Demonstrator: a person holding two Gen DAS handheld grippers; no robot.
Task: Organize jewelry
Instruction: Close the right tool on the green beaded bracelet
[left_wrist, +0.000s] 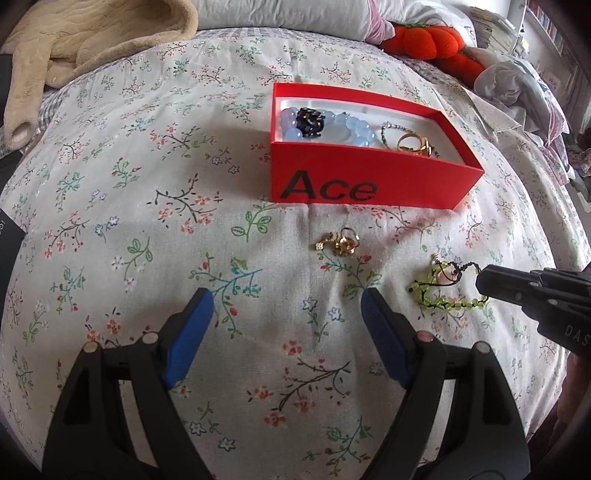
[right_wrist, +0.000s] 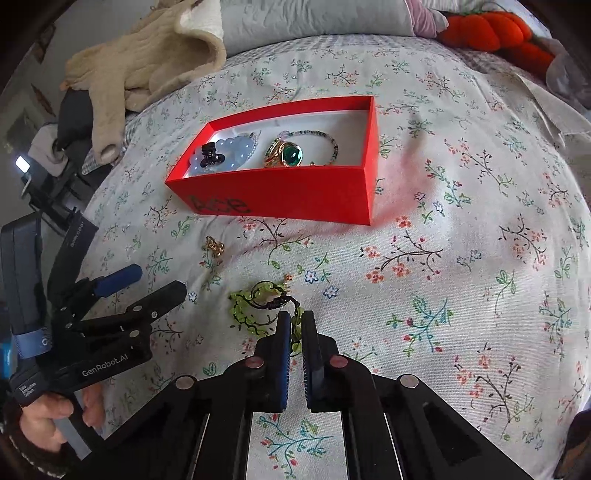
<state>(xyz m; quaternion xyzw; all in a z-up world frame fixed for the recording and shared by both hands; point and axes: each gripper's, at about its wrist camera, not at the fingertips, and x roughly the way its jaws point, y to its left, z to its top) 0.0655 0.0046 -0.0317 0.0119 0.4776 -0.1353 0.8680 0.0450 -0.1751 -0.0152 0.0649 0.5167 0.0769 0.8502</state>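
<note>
A red "Ace" box (left_wrist: 332, 184) (right_wrist: 280, 195) sits on the floral bedspread and holds blue beads (left_wrist: 347, 127), a dark hair clip (right_wrist: 210, 153), a gold ring with a green stone (right_wrist: 290, 154) and a thin bead bracelet (right_wrist: 328, 142). A small gold piece (left_wrist: 341, 244) (right_wrist: 215, 246) lies in front of the box. A green bead bracelet with black cord (left_wrist: 447, 288) (right_wrist: 258, 306) lies to its right. My right gripper (right_wrist: 296, 325) (left_wrist: 484, 284) is shut on that bracelet's end. My left gripper (left_wrist: 286, 306) (right_wrist: 155, 284) is open and empty, short of the gold piece.
A beige fleece garment (left_wrist: 74, 40) (right_wrist: 147, 62) lies at the back left. A grey pillow (right_wrist: 314, 18) and an orange plush (left_wrist: 432, 40) (right_wrist: 491, 29) lie at the back. Crumpled cloth (left_wrist: 517, 85) sits at the right edge.
</note>
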